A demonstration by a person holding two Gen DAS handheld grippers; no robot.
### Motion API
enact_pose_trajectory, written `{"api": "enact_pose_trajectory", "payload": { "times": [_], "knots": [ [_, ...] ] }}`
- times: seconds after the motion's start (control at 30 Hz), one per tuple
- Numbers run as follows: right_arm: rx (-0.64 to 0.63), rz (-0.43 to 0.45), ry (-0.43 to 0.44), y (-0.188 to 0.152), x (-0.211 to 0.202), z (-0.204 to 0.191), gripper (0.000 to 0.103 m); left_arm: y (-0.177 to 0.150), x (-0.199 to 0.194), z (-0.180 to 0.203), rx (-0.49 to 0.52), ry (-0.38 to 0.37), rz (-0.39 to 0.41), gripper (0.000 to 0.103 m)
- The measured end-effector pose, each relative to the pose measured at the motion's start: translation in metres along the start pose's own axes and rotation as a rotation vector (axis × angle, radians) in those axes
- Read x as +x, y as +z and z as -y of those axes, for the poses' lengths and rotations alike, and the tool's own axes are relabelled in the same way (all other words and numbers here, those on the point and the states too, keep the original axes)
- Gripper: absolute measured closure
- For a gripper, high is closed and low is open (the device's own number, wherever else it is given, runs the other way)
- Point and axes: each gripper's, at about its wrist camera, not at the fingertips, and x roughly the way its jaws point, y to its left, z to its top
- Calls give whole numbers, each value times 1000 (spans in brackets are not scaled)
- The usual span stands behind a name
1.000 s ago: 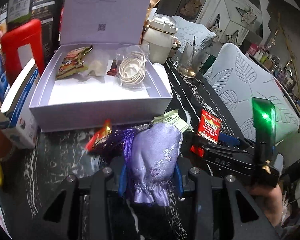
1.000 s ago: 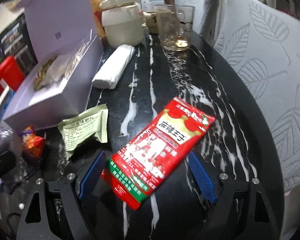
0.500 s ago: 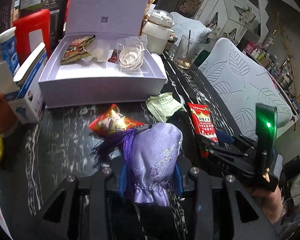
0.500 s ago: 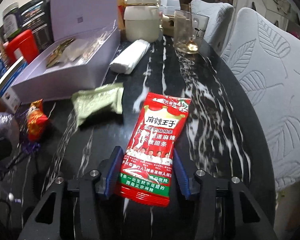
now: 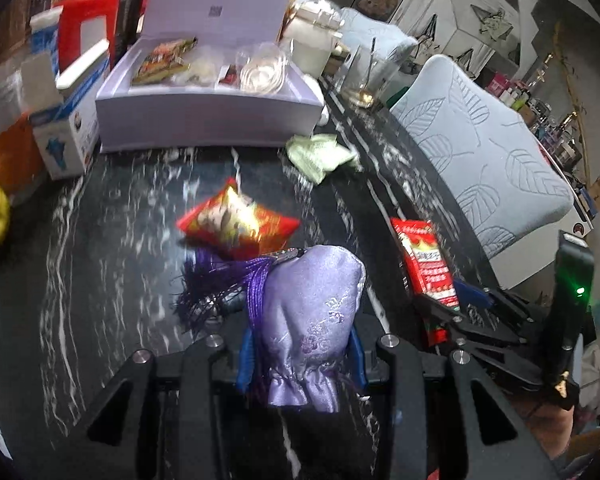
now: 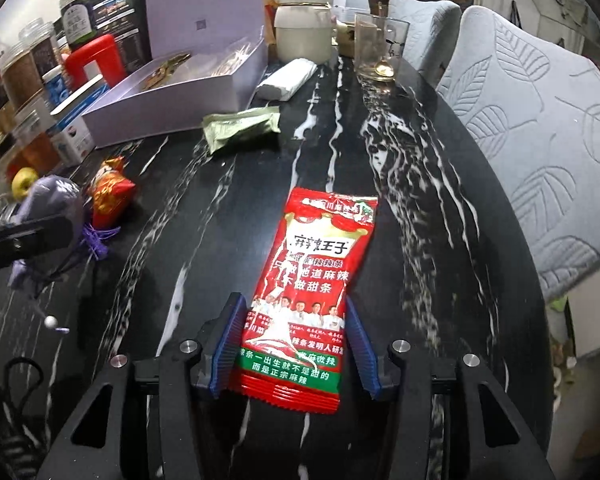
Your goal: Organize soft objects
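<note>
Here, two loose packets [image 5: 236, 220] [image 6: 242, 128], one box [image 5: 204, 120].

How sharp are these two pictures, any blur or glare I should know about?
Left wrist view: tabletop and orange snack bag smeared by motion, purple pouch sharp. Right wrist view: red packet mostly crisp with glare streaks; both bow at the fisheye edges.

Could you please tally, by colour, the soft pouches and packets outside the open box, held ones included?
Red: 2, the long snack packet in the right gripper and the small puffy packet.
Purple: 1, the satin pouch in the left gripper.
Green: 1, the flat packet.
Total: 4
</note>
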Motion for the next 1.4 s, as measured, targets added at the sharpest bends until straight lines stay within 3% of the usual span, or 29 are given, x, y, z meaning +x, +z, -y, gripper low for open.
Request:
{"api": "enact_pose_trajectory", "payload": {
  "times": [0.17, 0.3, 0.37, 0.7, 0.97, 1.03, 1.1, 1.17, 1.37, 1.4],
  "knots": [
    [9, -5, -9, -2, -1, -2, 46, -8, 11, -12, -78, -22, -55, 65],
    [20, -4, -4, 0, 1, -1, 37, -11, 12, -15, -104, -27, -54, 63],
    [27, -6, -4, 1, 3, -1, 28, -13, 12, -13, -92, -25, -50, 63],
    [27, 1, -48, 8, 12, -5, 22, -12, 12, -6, -48, 13, -62, 62],
    [24, 1, -53, 6, 12, -5, 20, -14, 14, 6, 43, 133, -80, 61],
    [23, -1, -53, 7, 13, -6, 20, -16, 15, 9, 72, 192, -80, 51],
    [23, -2, -53, 7, 12, -6, 20, -17, 18, 9, 85, 245, -82, 19],
    [23, -2, -53, 7, 12, -6, 20, -21, 21, 6, 96, 288, -82, 10],
    [21, 3, -52, 6, 12, -7, 19, -24, 17, 0, 103, 286, -21, 10],
    [21, 5, -52, 6, 12, -6, 19, -25, 15, 0, 105, 278, -1, 19]
  ]
}}
